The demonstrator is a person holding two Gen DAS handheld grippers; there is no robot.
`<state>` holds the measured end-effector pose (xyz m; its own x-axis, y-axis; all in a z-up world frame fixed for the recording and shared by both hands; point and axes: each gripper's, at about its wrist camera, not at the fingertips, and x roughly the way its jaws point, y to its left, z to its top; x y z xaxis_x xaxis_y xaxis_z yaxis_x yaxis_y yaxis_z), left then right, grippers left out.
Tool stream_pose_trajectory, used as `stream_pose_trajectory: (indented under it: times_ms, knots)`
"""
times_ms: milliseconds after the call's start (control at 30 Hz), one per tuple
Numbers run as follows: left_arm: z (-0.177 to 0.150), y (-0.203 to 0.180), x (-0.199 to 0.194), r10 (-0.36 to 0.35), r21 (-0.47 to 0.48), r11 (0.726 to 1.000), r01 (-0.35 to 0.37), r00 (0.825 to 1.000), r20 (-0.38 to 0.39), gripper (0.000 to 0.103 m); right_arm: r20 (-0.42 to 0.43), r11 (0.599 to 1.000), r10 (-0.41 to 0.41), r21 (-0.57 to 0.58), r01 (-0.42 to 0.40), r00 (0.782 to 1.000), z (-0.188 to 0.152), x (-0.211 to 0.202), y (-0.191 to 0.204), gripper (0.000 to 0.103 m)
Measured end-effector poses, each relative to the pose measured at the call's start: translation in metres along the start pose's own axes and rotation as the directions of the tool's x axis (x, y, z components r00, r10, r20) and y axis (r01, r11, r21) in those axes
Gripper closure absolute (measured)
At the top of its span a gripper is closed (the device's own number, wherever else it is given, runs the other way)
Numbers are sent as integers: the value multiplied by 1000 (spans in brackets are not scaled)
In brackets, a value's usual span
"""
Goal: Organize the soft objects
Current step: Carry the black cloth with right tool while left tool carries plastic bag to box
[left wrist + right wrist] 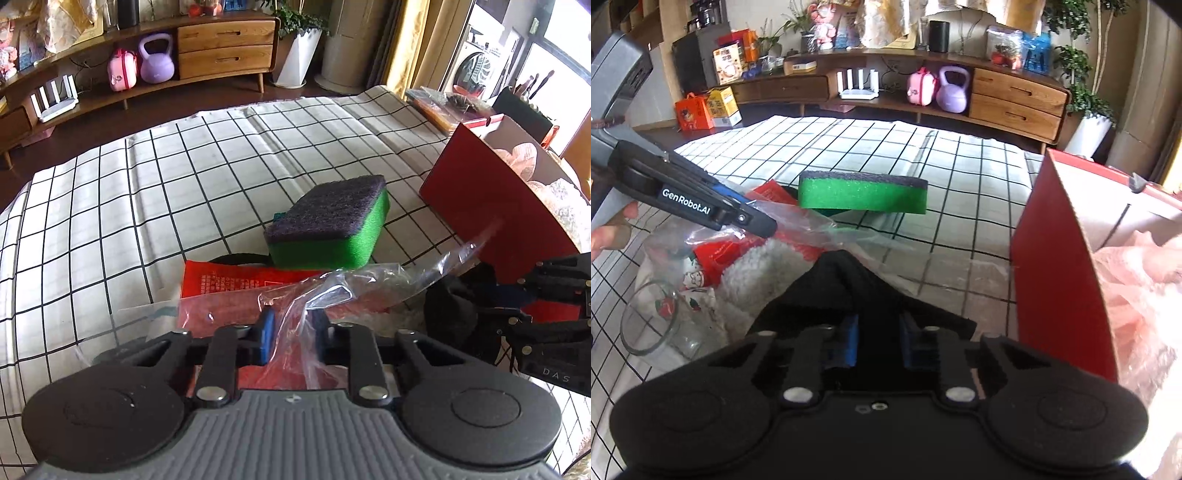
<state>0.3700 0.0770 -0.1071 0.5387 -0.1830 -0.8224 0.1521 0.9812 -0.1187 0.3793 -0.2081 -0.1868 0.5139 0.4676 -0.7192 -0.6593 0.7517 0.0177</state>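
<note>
So far, only a little of the tidying looks done. Something soft and pink can be seen inside the red box, which stands to the right of the right gripper's jaws. More soft things are left out on the checked cloth.

A thin, clear plastic bag is pinched between the jaws of the left gripper, which are nearly closed on it. The bag is crinkly and shiny. Inside it or under it, just ahead of those jaws, a red packet with writing can be seen; which of the two cannot be told.

A black cloth is held between the jaws of the right gripper, which are closed narrow on it. The cloth is soft and bunched to a point. Just left of those jaws lie a fluffy white thing and a round clear glass cup.

Farther ahead of both sets of jaws, well apart from them, a green sponge is seen. It is a thick block with a rough dark top. It is not yet put away.
</note>
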Motion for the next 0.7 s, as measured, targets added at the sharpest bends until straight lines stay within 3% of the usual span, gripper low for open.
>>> stream_pose_trajectory:
  times_ms: [300,700]
  knots:
    - [1,-8,-33,48,10,999,-49,994,103,95,81,998,-52,30,50,995,-11,-35,9,91]
    - [15,-27,-105,95,19,994,-105,953,288,96,189,990,-100,119,79,977,-17,-102,-5,91]
